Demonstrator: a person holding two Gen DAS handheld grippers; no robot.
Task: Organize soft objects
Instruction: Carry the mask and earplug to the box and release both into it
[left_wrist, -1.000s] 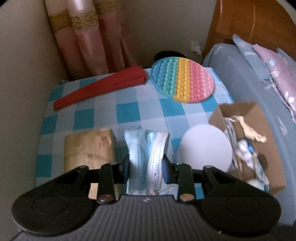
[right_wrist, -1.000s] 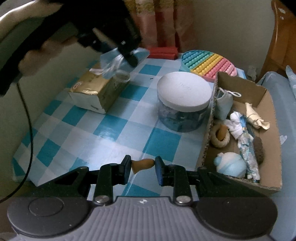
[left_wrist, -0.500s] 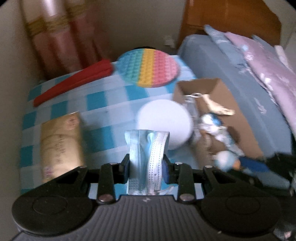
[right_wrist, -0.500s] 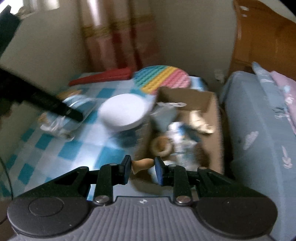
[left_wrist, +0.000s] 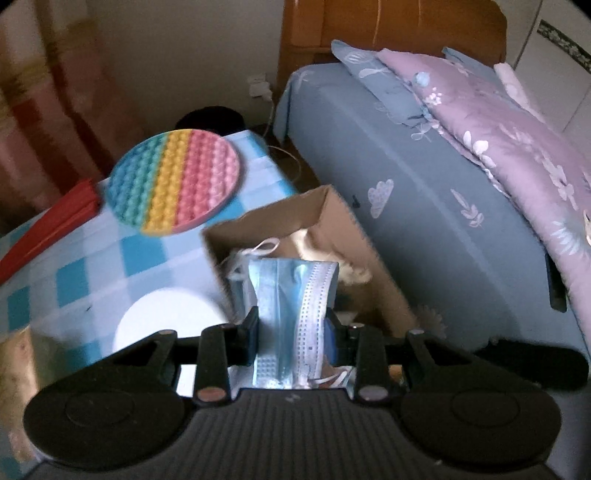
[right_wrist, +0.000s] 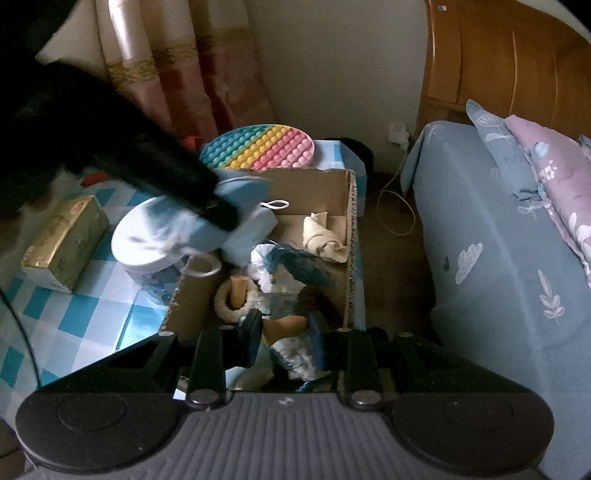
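Observation:
My left gripper (left_wrist: 291, 332) is shut on a folded blue face mask (left_wrist: 291, 295) and holds it over the near end of the open cardboard box (left_wrist: 332, 218). In the right wrist view the left gripper (right_wrist: 218, 210) comes in from the left, blurred, with the mask (right_wrist: 247, 192) above the box (right_wrist: 314, 184). My right gripper (right_wrist: 284, 332) is shut on a small tan soft object (right_wrist: 286, 325) above the box's near end. The box holds several soft items: a cream roll (right_wrist: 323, 236), a white and blue bundle (right_wrist: 291, 266), a woolly ring (right_wrist: 236, 299).
On the blue checked tablecloth (right_wrist: 74, 314) stand a white-lidded jar (right_wrist: 147, 236), a gold tissue pack (right_wrist: 62, 243), a rainbow pop-it disc (right_wrist: 258, 147) and a red fan (left_wrist: 48, 225). A bed with blue sheet (right_wrist: 498, 266) lies right of the table; a curtain (right_wrist: 166, 66) hangs behind.
Both grippers have swung right from the table to above the box, each still holding its object. The mask now hangs over the box instead of the tablecloth.

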